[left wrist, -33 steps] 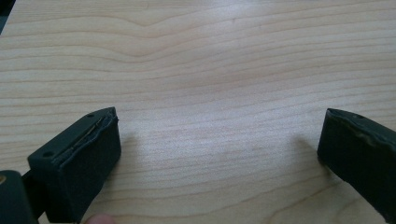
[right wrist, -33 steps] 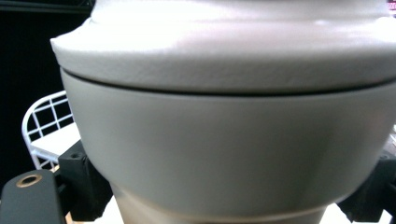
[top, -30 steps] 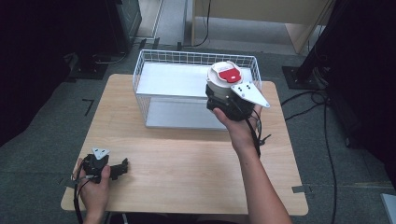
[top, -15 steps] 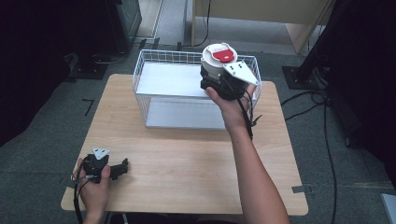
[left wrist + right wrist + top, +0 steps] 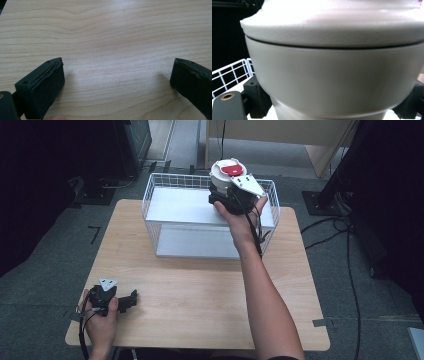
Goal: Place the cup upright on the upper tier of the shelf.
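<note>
White plastic round container with a red patch on its lid (image 5: pixel 228 174) is pinched in the right gripper (image 5: pixel 231 195), up over the far end of the white wire basket (image 5: pixel 165 187) at the back of the pale wooden counter (image 5: pixel 200 290). Looks rigid and pretty light to me, but smooth, so it could slip; gripping the narrower lower body under the lid seam seems the safe spot. The right gripper view gives you that seam (image 5: pixel 332 46) up close, while the high view has the red top. The left gripper (image 5: pixel 117 82) rests on the counter, spread wide, nothing in it.
</note>
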`<state>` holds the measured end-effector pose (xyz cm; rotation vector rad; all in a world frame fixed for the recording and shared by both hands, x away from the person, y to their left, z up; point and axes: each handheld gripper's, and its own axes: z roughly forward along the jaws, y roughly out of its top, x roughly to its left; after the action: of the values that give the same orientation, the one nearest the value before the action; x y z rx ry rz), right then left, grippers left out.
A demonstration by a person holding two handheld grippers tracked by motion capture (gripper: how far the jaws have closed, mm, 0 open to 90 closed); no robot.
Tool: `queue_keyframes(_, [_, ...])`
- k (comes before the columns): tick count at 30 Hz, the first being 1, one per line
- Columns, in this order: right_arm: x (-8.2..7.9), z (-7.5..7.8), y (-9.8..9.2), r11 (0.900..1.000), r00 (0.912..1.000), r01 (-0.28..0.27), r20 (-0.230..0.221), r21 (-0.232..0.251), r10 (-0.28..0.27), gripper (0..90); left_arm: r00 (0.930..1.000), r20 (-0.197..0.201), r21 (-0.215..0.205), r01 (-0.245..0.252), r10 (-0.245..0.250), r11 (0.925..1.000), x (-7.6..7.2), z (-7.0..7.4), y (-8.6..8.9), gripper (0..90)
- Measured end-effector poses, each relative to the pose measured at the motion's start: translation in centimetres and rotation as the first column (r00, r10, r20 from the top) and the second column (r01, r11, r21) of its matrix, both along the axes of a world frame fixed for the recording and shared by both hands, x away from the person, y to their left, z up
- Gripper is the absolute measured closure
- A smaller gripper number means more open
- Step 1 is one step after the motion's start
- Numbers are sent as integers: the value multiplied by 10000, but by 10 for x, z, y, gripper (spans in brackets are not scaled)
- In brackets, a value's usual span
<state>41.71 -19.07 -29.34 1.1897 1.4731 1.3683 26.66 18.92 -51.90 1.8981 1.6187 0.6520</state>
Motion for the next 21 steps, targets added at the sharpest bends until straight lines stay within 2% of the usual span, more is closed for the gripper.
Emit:
queue_keyframes(2, [5, -1, 1, 10000, 10000, -13, -62, 84, 14, 105, 10000, 1, -2, 2, -2, 10000, 0, 0, 0, 0])
queue_keyframes(7, [13, -3, 5, 10000, 9999, 19, -145, -94, -21, 105, 10000, 0, -3, 5, -5, 10000, 0, 0, 0, 0])
queue_keyframes(11, [16, -4, 7, 9997, 9996, 226, -150, -77, -227, 104, 10000, 1, -12, 0, 0, 10000, 0, 0, 0, 0])
queue_keyframes(13, [18, -5, 6, 9995, 9993, 310, -221, 95, -308, 103, 10000, -1, -10, 2, -2, 10000, 0, 0, 0, 0])
queue_keyframes(21, [21, -9, 4, 9995, 9990, 300, -338, 75, -297, 103, 10000, -1, -11, -1, 1, 10000, 0, 0, 0, 0])
